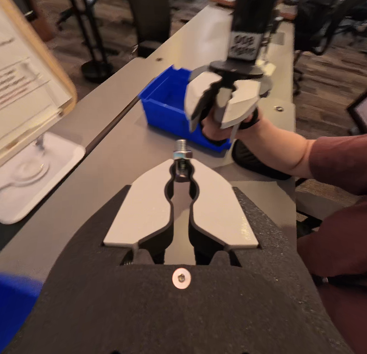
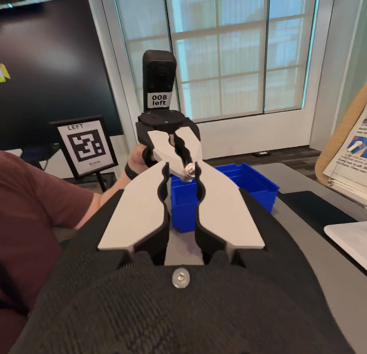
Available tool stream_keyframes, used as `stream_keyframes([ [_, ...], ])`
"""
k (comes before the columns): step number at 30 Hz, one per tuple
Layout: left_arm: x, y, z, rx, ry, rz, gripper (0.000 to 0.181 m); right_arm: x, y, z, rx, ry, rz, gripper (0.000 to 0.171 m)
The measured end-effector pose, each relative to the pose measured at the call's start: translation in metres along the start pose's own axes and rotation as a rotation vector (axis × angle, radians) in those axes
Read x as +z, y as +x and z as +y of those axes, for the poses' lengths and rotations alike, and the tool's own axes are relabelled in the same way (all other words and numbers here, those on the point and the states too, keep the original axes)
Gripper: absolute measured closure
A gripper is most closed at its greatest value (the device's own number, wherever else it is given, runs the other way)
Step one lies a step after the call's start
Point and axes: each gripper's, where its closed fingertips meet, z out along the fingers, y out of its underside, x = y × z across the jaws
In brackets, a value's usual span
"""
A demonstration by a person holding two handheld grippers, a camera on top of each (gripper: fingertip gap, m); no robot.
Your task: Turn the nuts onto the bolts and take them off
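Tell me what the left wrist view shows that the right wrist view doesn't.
Left wrist view only: the nut partway down the bolt, thread showing past it, and the white tray beside the stand. Right wrist view only: the window, a dark screen and a framed marker sign. Both: the left tool shut on the bolt, the right tool open, the blue bin.

Bolt [image 1: 181, 166] clamped in left gripper [image 1: 182, 163] tips, nut [image 1: 182, 155] on its thread. Right gripper [image 1: 218, 114] beyond, apart. Bin [image 1: 166, 108] behind bolt, on table [image 1: 111, 165].
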Motion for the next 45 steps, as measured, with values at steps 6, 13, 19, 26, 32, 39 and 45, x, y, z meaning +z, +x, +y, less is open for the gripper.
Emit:
stream_keyframes([
  [6, 0.023, 0.012, -0.016, -0.004, 0.116, 0.119, 0.172, -0.007, 0.013, 0.001, 0.068, 0.025, 0.007, 0.147],
  [13, 0.017, 0.012, -0.019, 0.004, 0.187, 0.163, 0.172, -0.004, 0.016, 0.010, 0.214, 0.071, -0.106, 0.157],
  [19, 0.025, 0.014, -0.011, 0.010, 0.162, 0.166, 0.172, -0.003, 0.013, 0.011, 0.229, 0.104, -0.126, 0.161],
  [26, 0.026, 0.016, -0.008, -0.006, 0.140, 0.166, 0.132, -0.008, 0.009, 0.009, 0.088, 0.013, -0.073, 0.161],
  [32, 0.046, 0.040, -0.004, 0.059, 0.120, 0.225, 0.137, -0.012, -0.011, 0.003, -0.051, -0.058, -0.101, 0.161],
  [39, 0.059, 0.054, 0.001, 0.172, 0.081, 0.180, 0.153, -0.019, -0.024, 0.000, -0.158, -0.113, -0.120, 0.161],
  [45, 0.056, 0.061, -0.005, 0.210, 0.122, 0.190, 0.158, -0.020, -0.031, 0.001, -0.184, -0.143, -0.154, 0.161],
])
